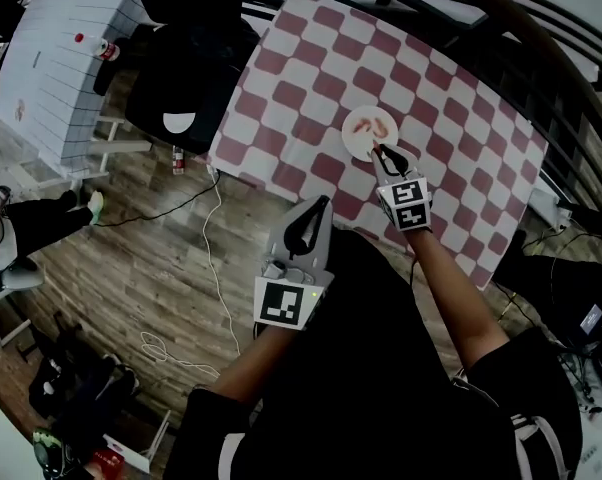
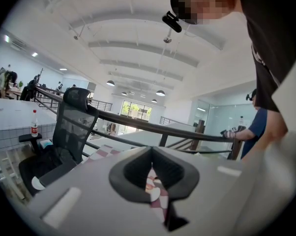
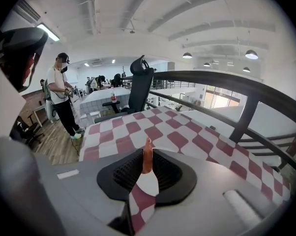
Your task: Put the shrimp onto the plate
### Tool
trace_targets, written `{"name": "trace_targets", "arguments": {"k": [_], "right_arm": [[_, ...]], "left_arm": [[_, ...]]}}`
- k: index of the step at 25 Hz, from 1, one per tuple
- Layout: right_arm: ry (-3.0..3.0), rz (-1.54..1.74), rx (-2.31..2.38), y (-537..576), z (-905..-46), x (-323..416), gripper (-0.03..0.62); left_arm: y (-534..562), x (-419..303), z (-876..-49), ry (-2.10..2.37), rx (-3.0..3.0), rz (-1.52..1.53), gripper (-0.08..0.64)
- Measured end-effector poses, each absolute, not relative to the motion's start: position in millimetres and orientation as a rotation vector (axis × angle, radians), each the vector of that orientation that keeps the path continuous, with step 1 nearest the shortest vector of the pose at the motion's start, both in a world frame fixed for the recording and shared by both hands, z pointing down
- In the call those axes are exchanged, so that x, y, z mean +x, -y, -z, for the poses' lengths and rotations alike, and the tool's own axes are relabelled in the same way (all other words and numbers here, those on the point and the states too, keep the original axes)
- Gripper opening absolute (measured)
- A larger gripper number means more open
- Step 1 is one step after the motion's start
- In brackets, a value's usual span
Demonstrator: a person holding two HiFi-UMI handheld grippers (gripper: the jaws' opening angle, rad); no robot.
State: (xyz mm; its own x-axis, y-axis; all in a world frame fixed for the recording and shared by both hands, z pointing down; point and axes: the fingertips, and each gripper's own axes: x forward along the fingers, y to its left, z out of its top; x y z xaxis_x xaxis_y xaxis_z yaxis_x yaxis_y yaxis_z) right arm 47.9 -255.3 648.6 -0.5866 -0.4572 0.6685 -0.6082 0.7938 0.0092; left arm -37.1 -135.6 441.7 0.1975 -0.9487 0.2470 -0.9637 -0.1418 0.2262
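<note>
A white plate sits on the red-and-white checked tablecloth. Two curled orange shrimp lie on it. My right gripper hovers over the plate's near edge. In the right gripper view this gripper is shut on an orange shrimp standing upright between the pads, with the plate showing just below. My left gripper hangs at the table's near edge, short of the plate, shut with nothing in it. Through its narrow jaw slit in the left gripper view, the plate is partly visible.
A black office chair stands at the table's left end, with a small bottle on the wooden floor beside it. A white cable trails over the floor. A dark railing runs behind the table. A white-topped table is far left.
</note>
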Motion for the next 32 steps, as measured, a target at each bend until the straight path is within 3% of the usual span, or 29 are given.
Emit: {"name": "trace_targets", "arguments": {"k": [32], "right_arm": [[2.082, -0.374, 0.704, 275.6, -769.9, 44.8, 0.064]], "left_arm": [[115.0, -51.9, -443.6, 1.882, 2.078, -0.057, 0.006]]}}
